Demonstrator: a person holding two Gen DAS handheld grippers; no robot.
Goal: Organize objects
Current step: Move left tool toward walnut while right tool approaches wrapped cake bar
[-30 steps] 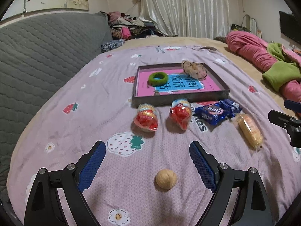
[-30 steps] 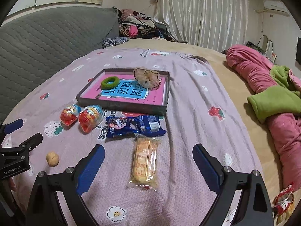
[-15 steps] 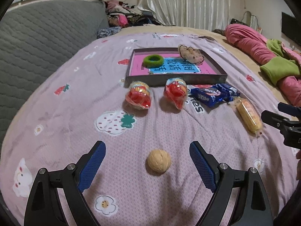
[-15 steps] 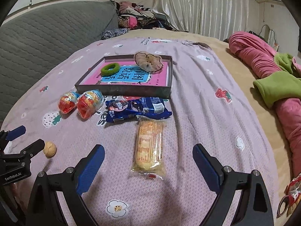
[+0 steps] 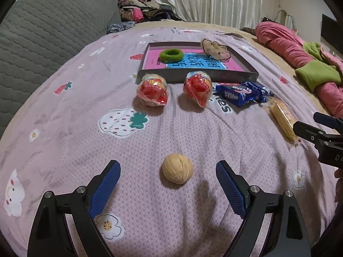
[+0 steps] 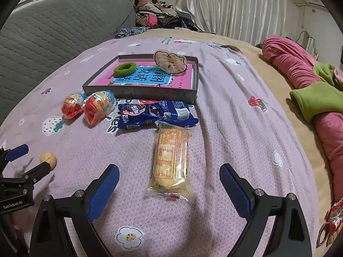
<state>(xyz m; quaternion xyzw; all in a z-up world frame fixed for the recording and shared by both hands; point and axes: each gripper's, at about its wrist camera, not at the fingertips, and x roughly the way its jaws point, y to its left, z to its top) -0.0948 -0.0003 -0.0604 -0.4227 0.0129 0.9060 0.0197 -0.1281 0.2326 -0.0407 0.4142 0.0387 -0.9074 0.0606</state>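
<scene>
Left wrist view: our left gripper [image 5: 168,177] hangs with its jaws spread wide and empty; the walnut [image 5: 177,168] lies on the bedspread [image 5: 64,128] just ahead, between the blue pads [image 5: 106,183], nearer neither, touching none. We judge it light, hard and round, apt to roll or squirt out, so take it across its widest middle. Two red jelly cups [image 5: 153,92] and the tray [image 5: 199,77] lie well beyond. Right wrist view: our right gripper [image 6: 169,187] is likewise wide and empty; the wafer packet [image 6: 170,160] lies lengthwise between the fingers, its near end just ahead. Light, crinkly, brittle inside, we judge; grip gently across its narrow sides.
</scene>
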